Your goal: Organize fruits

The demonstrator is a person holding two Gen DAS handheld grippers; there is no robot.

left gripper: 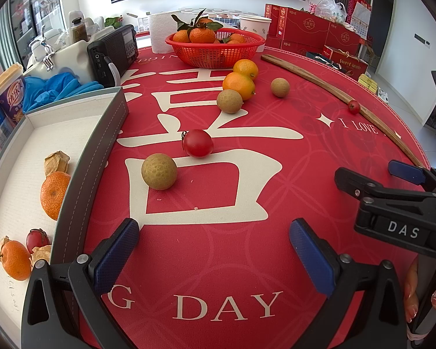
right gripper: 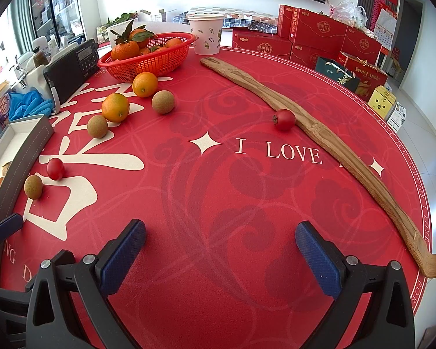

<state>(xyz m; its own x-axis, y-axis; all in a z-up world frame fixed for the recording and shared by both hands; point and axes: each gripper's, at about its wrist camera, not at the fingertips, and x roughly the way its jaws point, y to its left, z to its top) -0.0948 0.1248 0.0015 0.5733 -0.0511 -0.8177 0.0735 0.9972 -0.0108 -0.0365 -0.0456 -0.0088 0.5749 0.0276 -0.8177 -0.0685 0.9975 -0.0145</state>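
Longan [left gripper: 159,171]: round, tan, finely pebbled skin; on the red worktop [left gripper: 247,261] beside the tray [left gripper: 101,133].
Cherry tomato [left gripper: 197,143]: glossy red, just behind the longan.
Tray contents: mandarin [left gripper: 53,195], husked fruits.
Left gripper [left gripper: 215,250]: spread, empty.
Right gripper [right gripper: 221,253]: spread, empty.

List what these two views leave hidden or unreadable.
- Box tray: its near end runs off the left wrist view's edge; in the right wrist view its wall hides the fruit inside.
- Red basket: lower fruit hidden by its mesh.
- Mat lettering: partly cut off by the left gripper.
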